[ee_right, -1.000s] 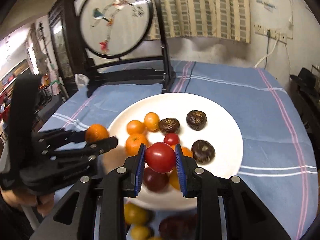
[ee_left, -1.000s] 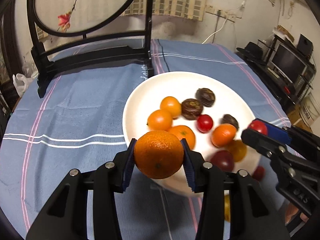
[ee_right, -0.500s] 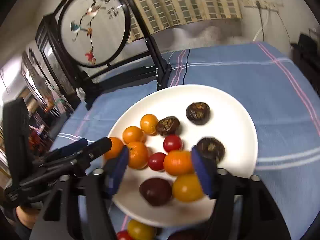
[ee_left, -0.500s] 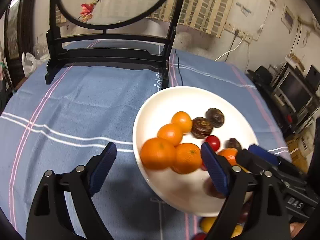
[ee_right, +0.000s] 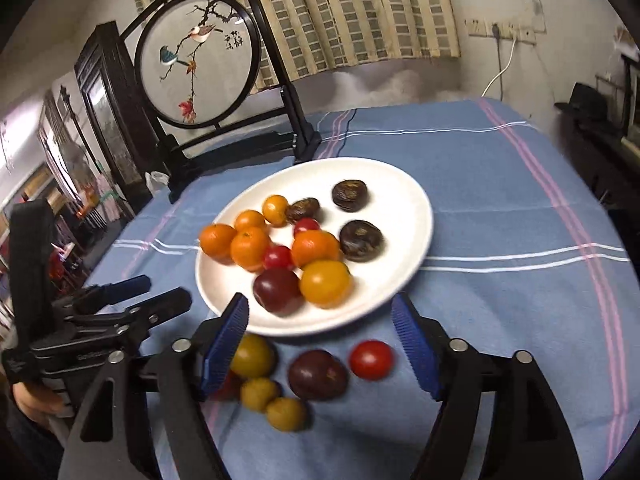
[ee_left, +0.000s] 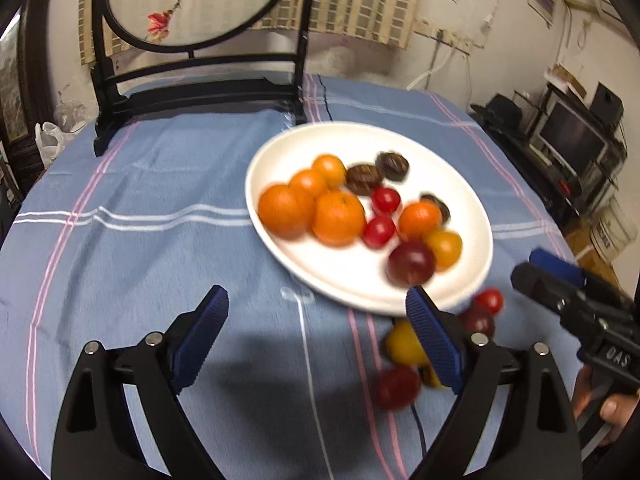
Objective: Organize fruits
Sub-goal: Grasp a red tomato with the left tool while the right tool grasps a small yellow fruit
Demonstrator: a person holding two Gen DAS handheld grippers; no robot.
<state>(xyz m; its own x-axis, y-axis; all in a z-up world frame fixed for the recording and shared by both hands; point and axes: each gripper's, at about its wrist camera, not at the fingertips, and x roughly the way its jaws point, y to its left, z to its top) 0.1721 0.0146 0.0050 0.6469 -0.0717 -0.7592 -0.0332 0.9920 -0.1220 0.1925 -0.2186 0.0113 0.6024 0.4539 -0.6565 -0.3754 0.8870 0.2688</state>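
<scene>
Both grippers, left [ee_left: 316,332] and right [ee_right: 320,340], are held empty with jaws apart; most fruit is gathered on the plate [ee_right: 416,208] (several tomatoes [ee_right: 371,359] are left on the counter).

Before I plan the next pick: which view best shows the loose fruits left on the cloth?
The right wrist view: the loose fruits lie clear between its open fingers. In the left wrist view they are blurred, partly hidden behind a finger.
</scene>
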